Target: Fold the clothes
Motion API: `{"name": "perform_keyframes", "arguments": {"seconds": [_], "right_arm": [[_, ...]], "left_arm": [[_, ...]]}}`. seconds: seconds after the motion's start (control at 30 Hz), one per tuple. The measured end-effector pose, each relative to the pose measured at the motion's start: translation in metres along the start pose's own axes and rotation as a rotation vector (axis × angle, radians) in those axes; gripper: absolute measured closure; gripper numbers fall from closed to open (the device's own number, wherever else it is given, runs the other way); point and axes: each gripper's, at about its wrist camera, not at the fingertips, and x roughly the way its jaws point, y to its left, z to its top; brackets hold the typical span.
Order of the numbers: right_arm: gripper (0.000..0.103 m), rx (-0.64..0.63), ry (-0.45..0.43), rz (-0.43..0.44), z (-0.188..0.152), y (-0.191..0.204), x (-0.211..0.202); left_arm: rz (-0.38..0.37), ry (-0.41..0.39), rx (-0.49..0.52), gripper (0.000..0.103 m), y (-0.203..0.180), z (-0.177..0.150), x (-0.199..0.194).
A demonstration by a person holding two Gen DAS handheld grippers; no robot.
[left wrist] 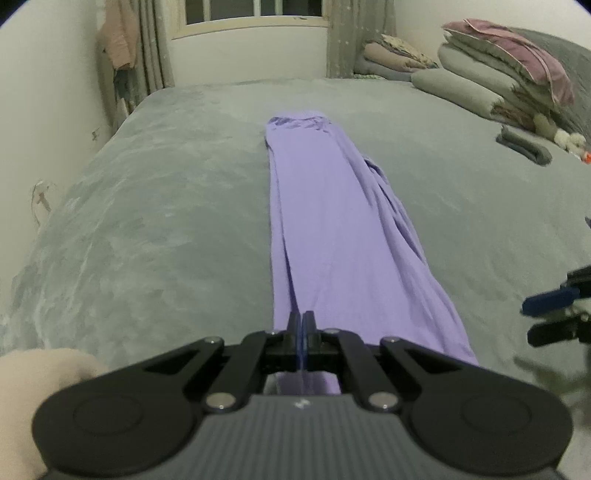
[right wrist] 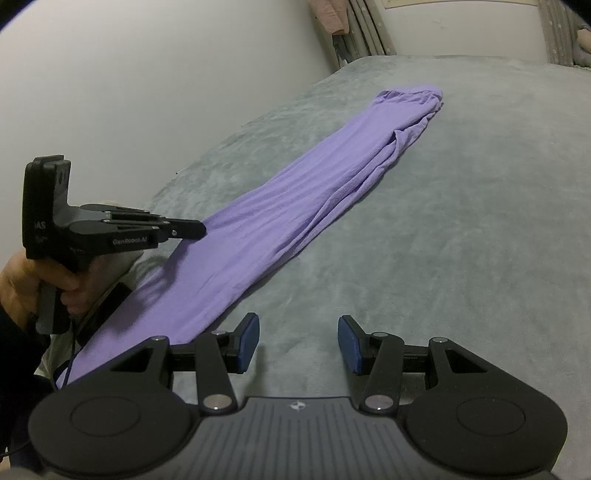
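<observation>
Both tongs sit near the close end of a long purple garment [left wrist: 325, 229] stretched out on a grey bed [left wrist: 147, 221]. Left gripper [left wrist: 303, 325] has its blue pads pressed flat together; its tips sit over the near end of the garment, but whether any cloth is pinched between them cannot be told. In the right wrist view the same gripper [right wrist: 199, 229] shows from the side, held in a hand [right wrist: 26, 280], its tips right at the left edge of the cloth. Right gripper [right wrist: 298, 341] stands partly open, its blue pads [right wrist: 248, 341] apart with only bedcover between them; its left finger lies just beside the garment's near edge.

The garment [right wrist: 295, 206] lies as a narrow strip running away from the grippers toward the far side of the bed, bunched at the far end and creased along its right edge. Folded bedding and pillows [left wrist: 509, 74] are stacked at the far right of the bed, well apart from the garment. A curtained window [left wrist: 255, 14] is on the far wall.
</observation>
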Motion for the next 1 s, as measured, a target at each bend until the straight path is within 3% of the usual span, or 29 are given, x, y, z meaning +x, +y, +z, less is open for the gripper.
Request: {"name": "perform_keyframes", "arguments": {"seconds": [0.47, 0.7, 0.8, 1.0], "right_arm": [[0.056, -0.002, -0.002, 0.003, -0.002, 0.001, -0.003], [0.056, -0.003, -0.001, 0.005, 0.0, 0.0, -0.002], [0.056, -0.005, -0.002, 0.006, 0.0, 0.0, -0.002], [0.056, -0.007, -0.006, 0.002, 0.0, 0.001, -0.002]], "left_arm": [[0.029, -0.011, -0.05, 0.103, 0.007, 0.0, -0.004], [0.134, 0.051, 0.046, 0.103, -0.006, -0.006, 0.012], [0.137, 0.065, 0.069, 0.102, -0.009, -0.009, 0.017], [0.148, 0.054, 0.064, 0.091, -0.006, -0.011, 0.015]]}}
